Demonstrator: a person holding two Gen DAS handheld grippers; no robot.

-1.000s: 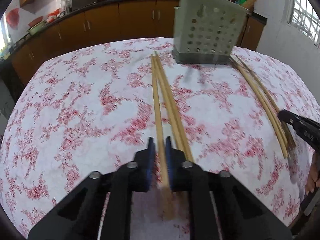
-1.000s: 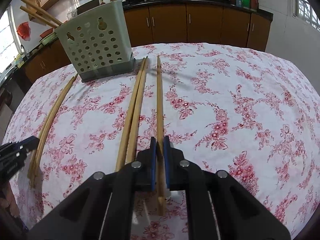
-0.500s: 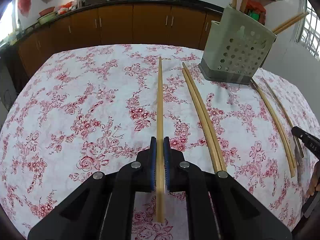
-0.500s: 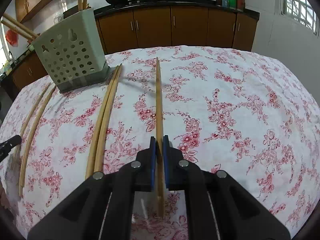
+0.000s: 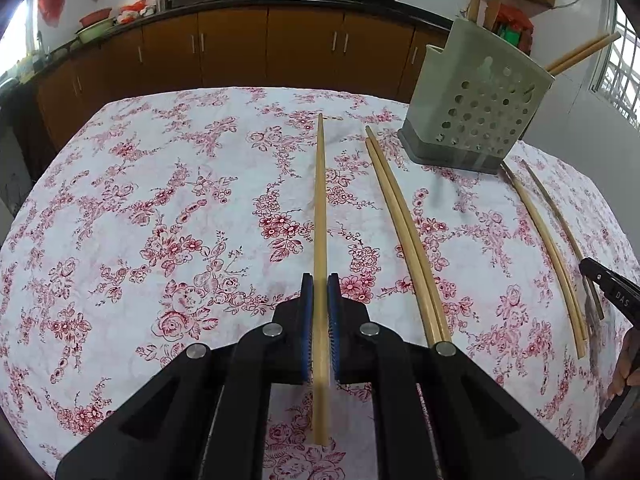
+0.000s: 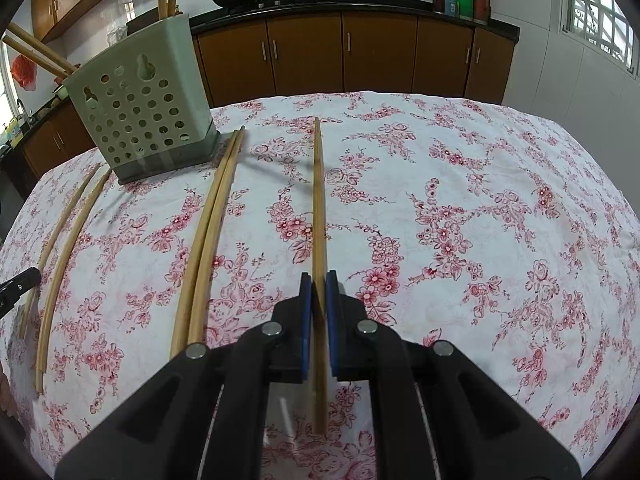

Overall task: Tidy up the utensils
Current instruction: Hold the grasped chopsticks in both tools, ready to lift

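Left tool: clamped on one chopstick, held low over the surface.
Right tool: clamped on another chopstick.
Loose pairs: left lying beside.
Holder: far off; a long stick gripped near its end could be swung or dropped.

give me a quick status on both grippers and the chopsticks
Left gripper shut on a chopstick. Right gripper likewise. Holder ahead, path clear.
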